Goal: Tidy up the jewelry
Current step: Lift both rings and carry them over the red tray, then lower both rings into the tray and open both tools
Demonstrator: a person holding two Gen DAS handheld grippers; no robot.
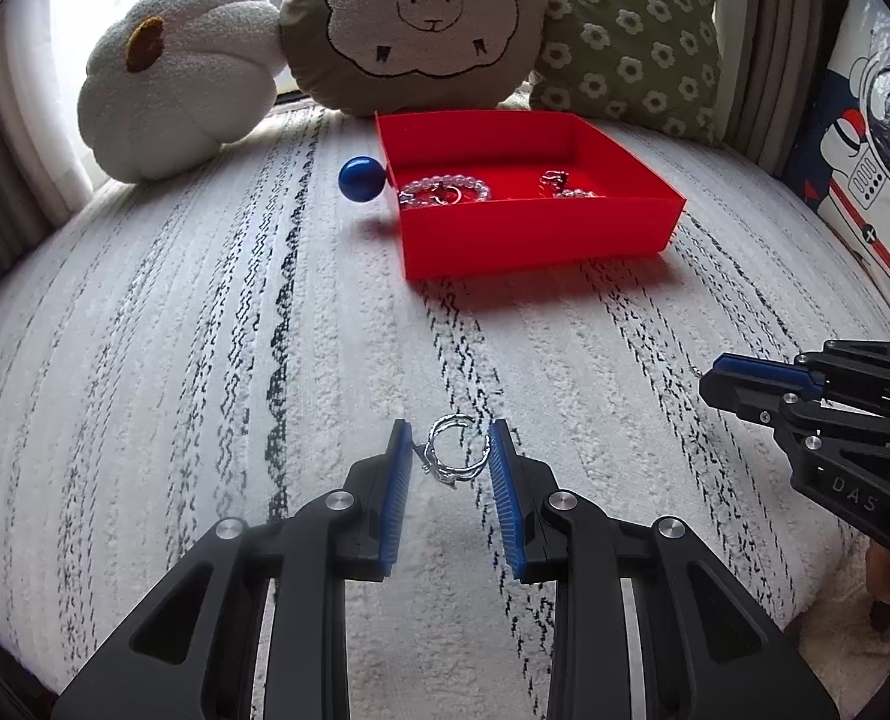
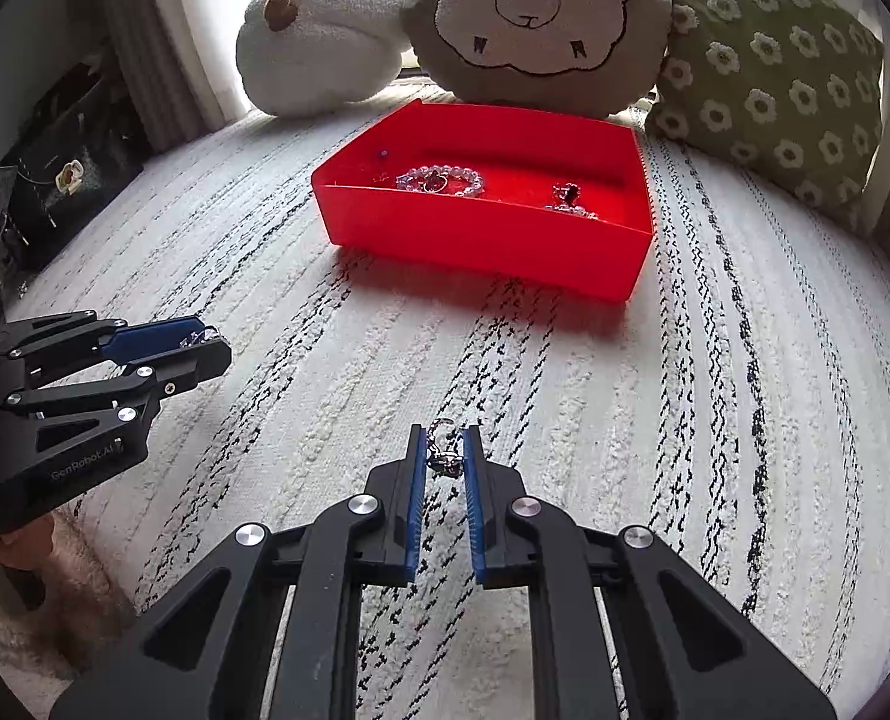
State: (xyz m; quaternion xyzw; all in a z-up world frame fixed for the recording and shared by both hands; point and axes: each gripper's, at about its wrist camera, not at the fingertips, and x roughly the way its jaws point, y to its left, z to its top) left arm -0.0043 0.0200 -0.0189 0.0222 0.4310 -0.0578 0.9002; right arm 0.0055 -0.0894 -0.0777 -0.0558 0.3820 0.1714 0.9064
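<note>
A red open tray (image 1: 541, 240) stands on the white striped rug, also in the right wrist view (image 2: 481, 240). It holds a clear bead bracelet (image 1: 445, 187) (image 2: 442, 180) and a small dark-stoned piece (image 1: 559, 183) (image 2: 568, 195). My left gripper (image 1: 451, 450) is closed on a twisted silver ring (image 1: 451, 450), held between its blue pads above the rug; it also shows in the right wrist view (image 2: 199, 339). My right gripper (image 2: 445, 450) is closed on a small silver jewelry piece (image 2: 443, 450); it shows at the right of the left wrist view (image 1: 709, 381).
A blue ball (image 1: 360, 178) lies against the tray's left wall. A white pumpkin cushion (image 1: 175, 72), a sheep cushion (image 1: 415, 18) and a green flowered cushion (image 1: 625, 42) stand behind the tray. A dark box (image 2: 67, 180) sits at the rug's left edge.
</note>
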